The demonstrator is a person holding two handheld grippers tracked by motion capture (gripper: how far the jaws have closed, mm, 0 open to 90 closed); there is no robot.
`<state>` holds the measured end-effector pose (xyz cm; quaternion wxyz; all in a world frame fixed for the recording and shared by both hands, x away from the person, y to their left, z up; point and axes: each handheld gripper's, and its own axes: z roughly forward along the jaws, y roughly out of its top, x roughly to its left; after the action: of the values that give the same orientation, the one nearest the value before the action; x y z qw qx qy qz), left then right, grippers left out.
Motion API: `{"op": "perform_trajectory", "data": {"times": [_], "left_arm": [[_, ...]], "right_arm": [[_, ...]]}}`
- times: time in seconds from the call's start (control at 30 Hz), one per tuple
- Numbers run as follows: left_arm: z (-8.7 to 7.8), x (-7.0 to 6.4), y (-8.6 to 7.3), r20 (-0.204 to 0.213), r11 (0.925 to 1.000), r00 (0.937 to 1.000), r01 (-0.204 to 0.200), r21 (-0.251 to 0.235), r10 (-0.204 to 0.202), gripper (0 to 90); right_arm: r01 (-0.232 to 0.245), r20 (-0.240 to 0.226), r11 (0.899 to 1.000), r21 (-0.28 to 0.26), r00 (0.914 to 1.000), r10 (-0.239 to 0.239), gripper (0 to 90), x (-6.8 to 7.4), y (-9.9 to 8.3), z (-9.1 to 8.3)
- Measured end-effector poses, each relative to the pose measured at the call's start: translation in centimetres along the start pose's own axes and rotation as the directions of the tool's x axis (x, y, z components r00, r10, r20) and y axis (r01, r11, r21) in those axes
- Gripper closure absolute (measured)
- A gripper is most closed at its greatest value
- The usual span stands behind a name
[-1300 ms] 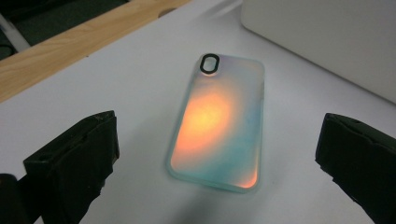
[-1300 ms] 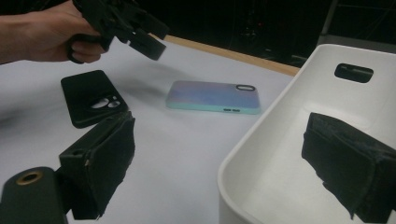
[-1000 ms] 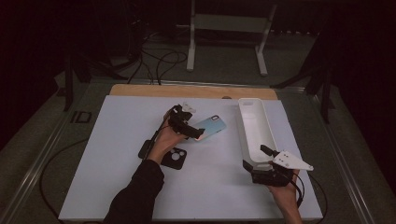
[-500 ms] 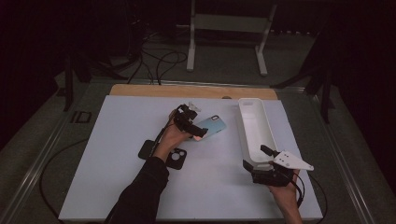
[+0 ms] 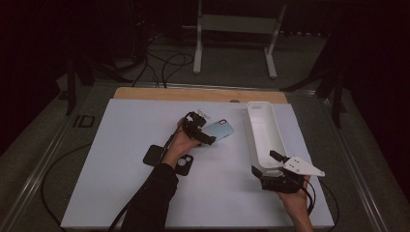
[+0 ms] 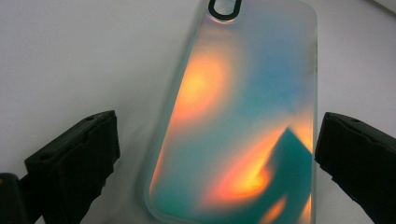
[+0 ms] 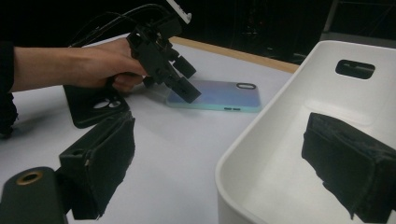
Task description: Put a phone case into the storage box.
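Now the left gripper [image 5: 205, 135] has crept forward over the iridescent phone case [image 5: 220, 129], fingers spread on either side without touching it; the case lies mid-tabletop, beside the white bin [image 5: 263, 137]. A grasp looks imminent. Right gripper [image 5: 276, 169] waits open astride the bin's near wall.

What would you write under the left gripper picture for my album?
Open black left gripper poised around a shiny teal-and-orange phone case lying flat on the white table.
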<state>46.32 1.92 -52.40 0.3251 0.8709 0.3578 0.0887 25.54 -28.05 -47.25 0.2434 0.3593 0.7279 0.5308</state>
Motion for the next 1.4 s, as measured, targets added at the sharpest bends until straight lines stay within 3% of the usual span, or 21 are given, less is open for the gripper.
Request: {"op": "perform_trajectory", "data": {"times": [0.1, 0.13, 0.17, 0.23, 0.43, 0.73, 0.87, 1.1, 1.4], "left_arm": [[0.0, -0.1, 0.0, 0.009, 0.9999, 0.9999, -0.005, 0.012, 0.005, 1.2], [0.2, -0.4, -0.1, -0.001, 0.9984, 0.9992, -0.04, 0.041, 0.04, 2.1], [0.2, -0.4, -0.1, -0.001, 0.9984, 0.9992, -0.04, 0.041, 0.04, 2.7], [0.3, -0.9, -0.1, -0.018, 0.9951, 0.9968, -0.077, 0.062, 0.078, 4.0], [-0.1, -1.2, -0.1, -0.017, 0.9946, 0.9969, -0.075, 0.072, 0.076, 12.9], [-0.7, -1.8, 0.1, 0.002, 0.9876, 0.9955, -0.095, 0.125, 0.095, 16.4], [-0.9, -1.7, 0.0, 0.011, 0.9907, 0.9974, -0.072, 0.115, 0.071, 16.7], [-2.7, -1.6, 0.0, 0.004, 0.9986, 0.9995, -0.03, 0.044, 0.03, 16.9], [-5.1, -2.0, 0.1, -0.007, 0.9992, 0.9997, -0.024, -0.033, 0.024, 17.0]], "right_arm": [[0.0, 0.0, 1.0, 0.001, 1.0, 0.0, 9.5, 0.0, 0.0, 0.0], [0.0, 0.0, 1.0, 0.002, 1.0, 0.0, 9.5, 0.0, 0.0, 0.0], [0.0, 0.0, 1.0, 0.002, 1.0, 0.0, 9.5, 0.0, 0.0, 0.0], [-0.001, 0.0, 1.0, 0.003, 1.0, 0.001, 9.5, 0.0, 0.0, 0.0], [-0.001, -0.001, 1.0, 0.005, 1.0, 0.001, 9.5, 0.0, -0.1, 0.1], [0.002, 0.0, 1.0, 0.012, 1.0, -0.002, 9.5, 0.1, -0.1, 0.2], [-0.001, 0.003, 1.0, 0.011, 1.0, 0.001, 9.5, 0.0, -0.1, 0.1], [-0.001, 0.007, 1.0, 0.009, 1.0, 0.001, 9.6, -0.1, -0.1, 0.1], [-0.01, 0.009, 1.0, 0.005, 0.9999, 0.01, 9.6, -0.1, 0.0, 0.0]]}}
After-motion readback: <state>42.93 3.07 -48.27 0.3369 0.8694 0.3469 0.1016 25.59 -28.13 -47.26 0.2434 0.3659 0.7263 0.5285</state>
